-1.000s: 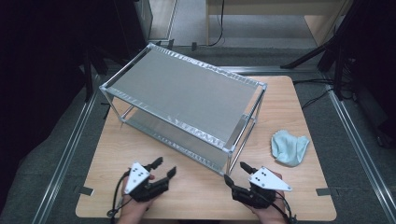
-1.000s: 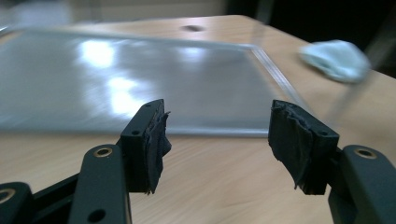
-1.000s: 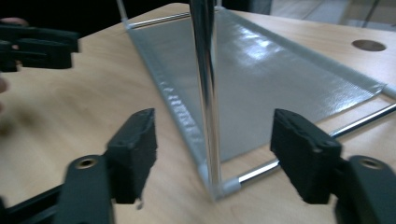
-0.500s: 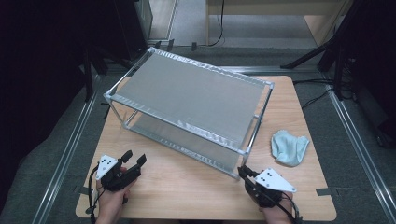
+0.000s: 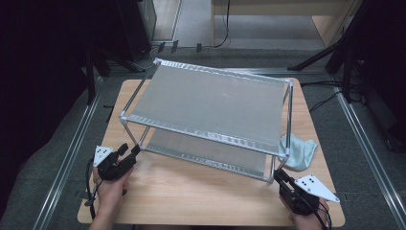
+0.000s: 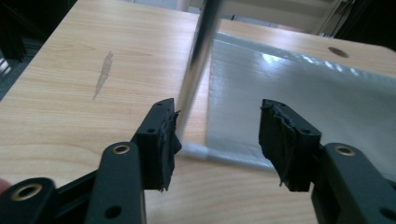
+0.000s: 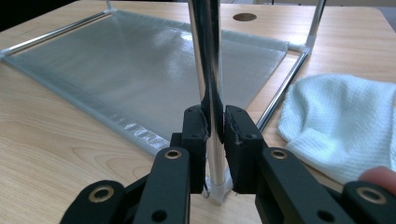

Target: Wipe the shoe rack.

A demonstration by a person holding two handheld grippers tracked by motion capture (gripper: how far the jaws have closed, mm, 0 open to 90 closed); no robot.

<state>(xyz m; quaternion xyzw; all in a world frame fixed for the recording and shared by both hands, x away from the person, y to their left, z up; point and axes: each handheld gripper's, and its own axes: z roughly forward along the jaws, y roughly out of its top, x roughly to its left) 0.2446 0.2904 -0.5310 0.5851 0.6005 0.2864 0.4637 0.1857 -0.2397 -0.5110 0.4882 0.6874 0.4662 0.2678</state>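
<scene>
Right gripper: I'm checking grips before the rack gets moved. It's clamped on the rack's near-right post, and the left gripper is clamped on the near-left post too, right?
Not quite. The right gripper does clamp its post, but the left gripper view shows the left gripper open, its jaws just closing, the near-left post beside one pad, ungripped.

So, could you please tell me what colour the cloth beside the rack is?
The cloth is pale blue-white, with a fine woven texture; the right gripper view shows it best.

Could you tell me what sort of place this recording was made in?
Probably a lab or recording workspace, not a home: a plain wooden table stands between metal floor rails, with dark stands and cables behind. On it are a two-tier metal rack and a cloth.
</scene>
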